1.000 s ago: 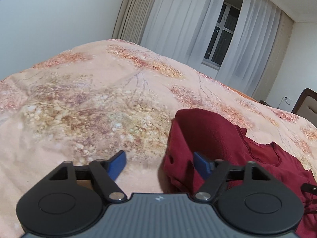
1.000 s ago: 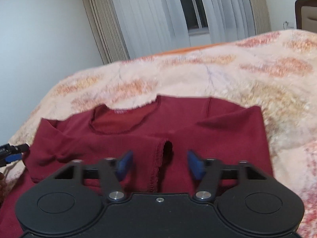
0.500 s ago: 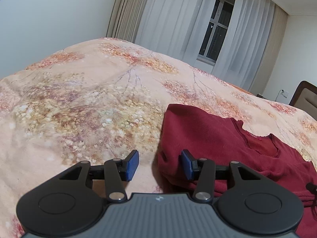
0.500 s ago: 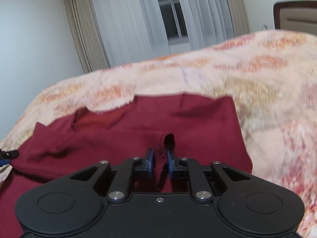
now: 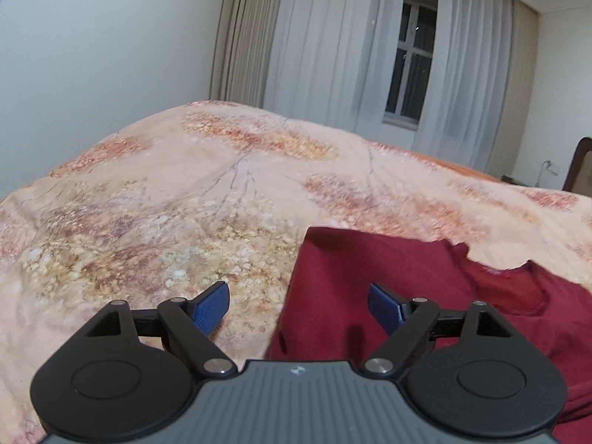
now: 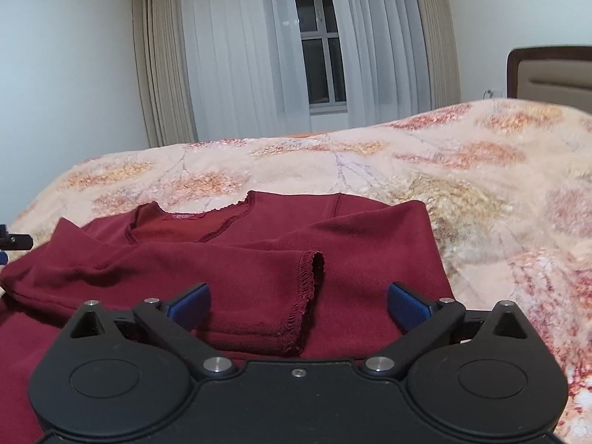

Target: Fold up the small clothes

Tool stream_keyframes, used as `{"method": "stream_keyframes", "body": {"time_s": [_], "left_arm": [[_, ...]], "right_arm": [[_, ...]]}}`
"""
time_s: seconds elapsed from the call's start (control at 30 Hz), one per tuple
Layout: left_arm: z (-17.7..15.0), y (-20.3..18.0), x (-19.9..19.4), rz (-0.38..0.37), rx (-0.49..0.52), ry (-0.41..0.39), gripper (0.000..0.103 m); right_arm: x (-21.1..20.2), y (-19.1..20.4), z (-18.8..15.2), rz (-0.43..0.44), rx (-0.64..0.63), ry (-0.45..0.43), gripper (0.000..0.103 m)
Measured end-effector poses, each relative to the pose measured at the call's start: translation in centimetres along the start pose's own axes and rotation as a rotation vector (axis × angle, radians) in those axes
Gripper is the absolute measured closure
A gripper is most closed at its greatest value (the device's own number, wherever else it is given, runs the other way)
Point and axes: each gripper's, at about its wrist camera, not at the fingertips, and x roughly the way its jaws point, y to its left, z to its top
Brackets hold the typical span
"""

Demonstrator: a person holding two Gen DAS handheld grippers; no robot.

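A dark red long-sleeved top (image 6: pixel 351 244) lies on the floral bedspread (image 6: pixel 481 170), neckline towards the window. One sleeve is folded across the body, its frilled cuff (image 6: pixel 307 288) lying in front of my right gripper (image 6: pixel 298 305), which is open and empty. In the left wrist view the top's folded left edge (image 5: pixel 325 285) lies between the blue pads of my left gripper (image 5: pixel 298 305), which is open and empty just above it.
The bedspread (image 5: pixel 166 214) stretches out to the left and far side. A wooden headboard (image 6: pixel 551 74) stands at the right. Curtains and a window (image 6: pixel 322 70) are behind the bed. The left gripper's tip (image 6: pixel 14 242) shows at the right wrist view's left edge.
My right gripper was shut on the sleeve cuff half a second ago and has opened, leaving the cuff on the top. My left gripper, partly closed then, has opened wide.
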Motion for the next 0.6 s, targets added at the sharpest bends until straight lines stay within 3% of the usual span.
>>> {"method": "stream_keyframes", "body": {"time_s": [0.13, 0.6], "left_arm": [[-1.2, 0.4, 1.5, 0.058, -0.01, 0.053, 0.016], [-2.3, 0.2, 1.9, 0.045, 0.009, 0.037, 0.003]], "right_arm": [[0.4, 0.2, -0.4, -0.025, -0.014, 0.009, 0.001], [0.4, 0.2, -1.1, -0.044, -0.016, -0.017, 0.001]]}}
